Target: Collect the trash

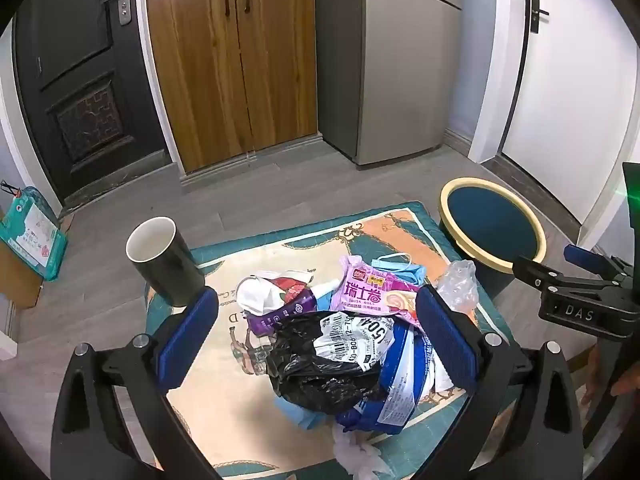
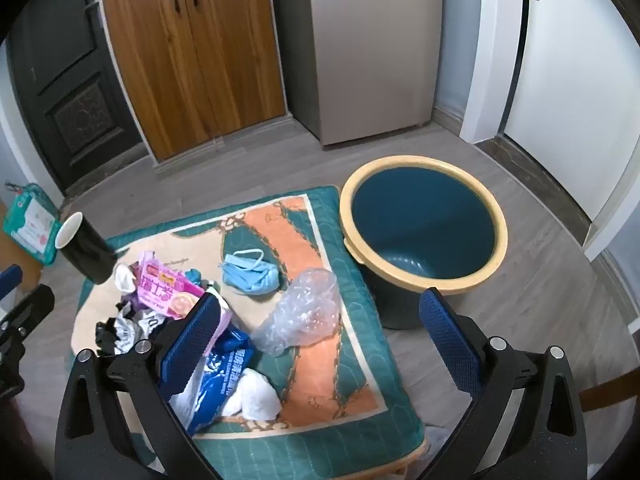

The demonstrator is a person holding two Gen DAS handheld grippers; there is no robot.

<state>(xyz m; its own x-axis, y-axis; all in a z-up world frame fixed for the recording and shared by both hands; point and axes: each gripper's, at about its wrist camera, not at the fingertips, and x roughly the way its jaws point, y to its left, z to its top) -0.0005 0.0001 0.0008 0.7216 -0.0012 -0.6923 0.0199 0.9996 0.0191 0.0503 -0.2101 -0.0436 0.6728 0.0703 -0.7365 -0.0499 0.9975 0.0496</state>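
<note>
A pile of trash lies on a teal and orange patterned mat (image 1: pixel 224 380). It holds a crumpled black bag (image 1: pixel 316 372) with a white label, a pink snack wrapper (image 1: pixel 372 292), a purple wrapper (image 1: pixel 276 314) and a blue and white packet (image 1: pixel 400 384). My left gripper (image 1: pixel 316 332) hovers open over this pile, gripping nothing. In the right wrist view my right gripper (image 2: pixel 320 340) is open above the mat (image 2: pixel 320 364). A clear plastic bag (image 2: pixel 304 312) and a blue face mask (image 2: pixel 250 272) lie in front of it. The teal bin (image 2: pixel 400 162) with a cream rim stands empty to the right.
A black cup (image 1: pixel 164 264) with a white inside stands at the mat's back left corner. Behind are a dark door (image 1: pixel 80 80), a wooden cabinet (image 1: pixel 232 60), a fridge (image 1: pixel 400 60) and a white door (image 1: pixel 572 80). A teal package (image 1: pixel 32 236) sits on a box at far left.
</note>
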